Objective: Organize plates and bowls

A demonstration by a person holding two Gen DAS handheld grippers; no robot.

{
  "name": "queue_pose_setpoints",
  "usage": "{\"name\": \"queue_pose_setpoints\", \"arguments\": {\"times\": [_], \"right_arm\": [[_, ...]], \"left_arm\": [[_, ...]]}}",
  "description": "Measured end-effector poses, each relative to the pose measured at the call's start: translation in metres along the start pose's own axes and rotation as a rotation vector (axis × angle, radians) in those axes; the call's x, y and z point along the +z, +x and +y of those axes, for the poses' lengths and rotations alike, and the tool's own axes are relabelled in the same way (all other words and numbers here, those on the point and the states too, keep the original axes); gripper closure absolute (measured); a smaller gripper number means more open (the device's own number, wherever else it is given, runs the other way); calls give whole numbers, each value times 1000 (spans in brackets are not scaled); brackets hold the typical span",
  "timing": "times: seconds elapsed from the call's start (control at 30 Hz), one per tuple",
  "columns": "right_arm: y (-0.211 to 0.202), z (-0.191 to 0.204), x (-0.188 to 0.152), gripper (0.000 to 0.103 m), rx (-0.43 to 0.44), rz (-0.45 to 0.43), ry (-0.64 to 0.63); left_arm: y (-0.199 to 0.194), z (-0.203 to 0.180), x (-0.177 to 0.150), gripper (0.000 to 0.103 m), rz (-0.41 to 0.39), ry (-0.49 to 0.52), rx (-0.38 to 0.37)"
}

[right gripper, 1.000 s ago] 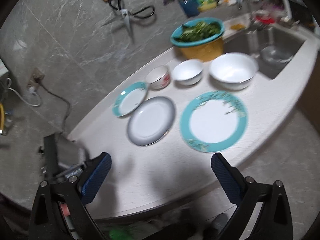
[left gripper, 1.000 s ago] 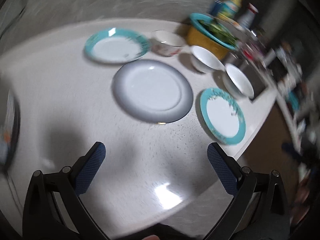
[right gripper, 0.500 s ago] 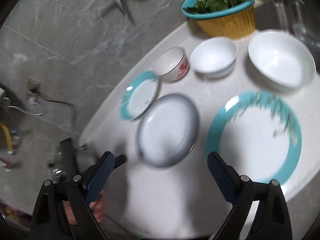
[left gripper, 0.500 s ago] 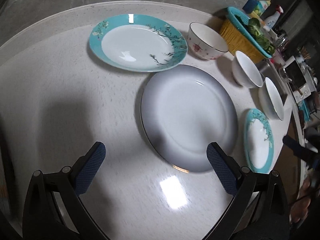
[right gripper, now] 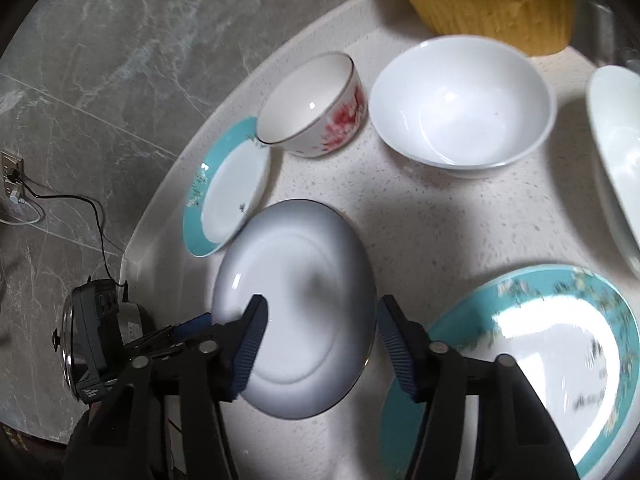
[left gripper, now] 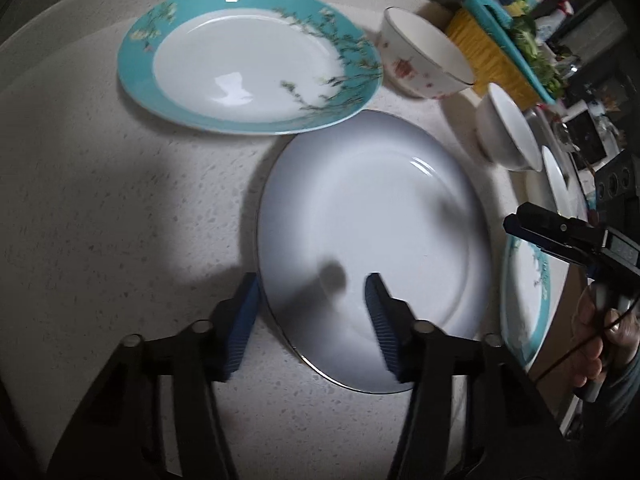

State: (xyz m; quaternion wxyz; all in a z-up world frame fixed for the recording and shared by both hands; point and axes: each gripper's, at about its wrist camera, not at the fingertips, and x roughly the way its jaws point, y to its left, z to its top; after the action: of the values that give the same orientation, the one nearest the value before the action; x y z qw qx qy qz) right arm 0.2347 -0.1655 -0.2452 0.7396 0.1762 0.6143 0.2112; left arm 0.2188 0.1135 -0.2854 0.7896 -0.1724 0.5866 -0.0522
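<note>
Left wrist view: left gripper [left gripper: 311, 320] low over the speckled surface [left gripper: 120, 216], jaws spread, straddling the near-left rim of the grey plate [left gripper: 372, 248], left pad just off the edge, right pad above the plate well. Nothing pinched yet. Small teal-rimmed plate [left gripper: 248, 56] lies at 11 o'clock of the grey one, edges nearly touching. Floral bowl [left gripper: 420, 60] at 1 o'clock, small white bowl [left gripper: 506, 134] at 2 o'clock, large teal-rimmed plate [left gripper: 524, 300] at 3 o'clock near the surface edge.

Right wrist view: right gripper [right gripper: 318, 340] jaws spread too, empty, hovering over the same grey plate's [right gripper: 296, 312] opposite side; left pad over the well, right pad by the rim. Large teal plate [right gripper: 512, 364] at 4 o'clock of it, large white bowl [right gripper: 616, 152] at far right, white bowl [right gripper: 460, 104] and floral bowl [right gripper: 312, 104] at 12 to 1 o'clock. Yellow basket [right gripper: 488, 4] behind.

Step in hand, likely: pick up the grey plate for stacking. To do it well: one gripper should take it, not both; slide one pad under the rim, other on top, close firmly on the rim's flat part. Glazed ceramic is slick, so keep the lift level and watch the neighbouring teal plate's edge. The other gripper should back off to avoid collision.
</note>
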Motion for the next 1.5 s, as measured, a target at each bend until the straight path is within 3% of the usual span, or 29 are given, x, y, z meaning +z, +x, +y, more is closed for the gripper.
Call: {"name": "queue_pose_setpoints", "arguments": {"times": [0.07, 0.23, 0.6, 0.73, 1.0, 1.03, 1.17, 1.5], "right_arm": [[7, -8, 6, 47, 5, 31, 3], [19, -17, 13, 47, 20, 85, 5], [34, -16, 18, 56, 63, 136, -8], [33, -21, 18, 67, 62, 148, 26], [33, -14, 18, 84, -35, 186, -35], [34, -11, 18, 83, -49, 188, -47], [35, -4, 16, 83, -103, 187, -80], [35, -4, 14, 82, -127, 181, -24]], "left_arm": [[3, 4, 3, 65, -2, -30, -11], [2, 18, 5, 66, -13, -90, 5], [10, 12, 21, 66, 40, -15, -74], [10, 11, 22, 67, 54, 14, -65], [11, -4, 17, 69, 44, 80, 42], [11, -5, 17, 74, 38, 86, 61], [10, -4, 14, 74, 35, 87, 66], [7, 2, 11, 77, 40, 34, 61]]}}
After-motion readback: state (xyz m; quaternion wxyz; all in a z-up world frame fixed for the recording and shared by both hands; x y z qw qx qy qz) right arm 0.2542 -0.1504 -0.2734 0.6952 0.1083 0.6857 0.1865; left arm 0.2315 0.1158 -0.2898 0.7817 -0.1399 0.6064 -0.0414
